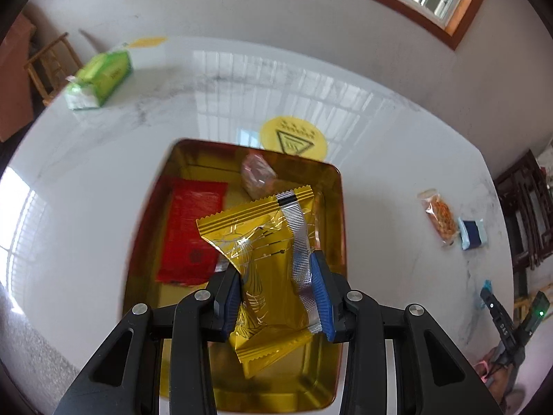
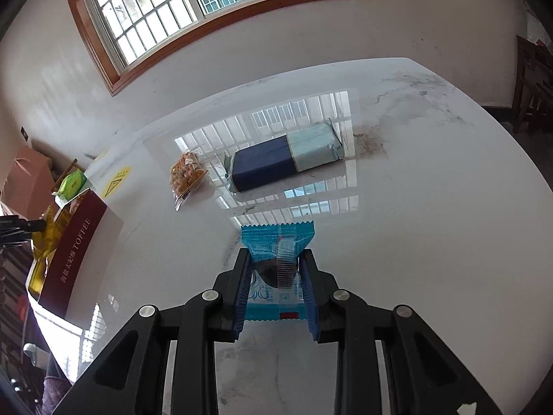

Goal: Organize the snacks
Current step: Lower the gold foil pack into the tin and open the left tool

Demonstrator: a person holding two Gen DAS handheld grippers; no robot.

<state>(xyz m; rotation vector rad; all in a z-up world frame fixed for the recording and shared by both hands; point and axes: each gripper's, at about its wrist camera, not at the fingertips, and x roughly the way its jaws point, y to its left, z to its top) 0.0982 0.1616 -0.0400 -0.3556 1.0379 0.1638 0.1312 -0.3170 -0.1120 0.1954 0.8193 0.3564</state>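
Observation:
My left gripper (image 1: 276, 269) is shut on a yellow snack packet (image 1: 255, 242) and holds it over the gold tin box (image 1: 340, 207). A red packet (image 1: 193, 231) and a pink wrapped snack (image 1: 257, 174) lie inside the box. My right gripper (image 2: 276, 259) is shut on a small blue snack packet (image 2: 276, 238) just above the white marble table (image 2: 432, 242). A clear bag of orange snacks (image 2: 186, 174) and a dark-blue-and-teal packet (image 2: 283, 160) lie on the table beyond it. The box, labelled TOFFEE, shows at the left of the right wrist view (image 2: 76, 252).
A green tissue pack (image 1: 100, 79) lies at the table's far left corner. A round yellow sticker (image 1: 293, 136) is on the table behind the box. Wooden chairs (image 1: 528, 207) stand beside the table. A window (image 2: 193, 3) is in the wall behind.

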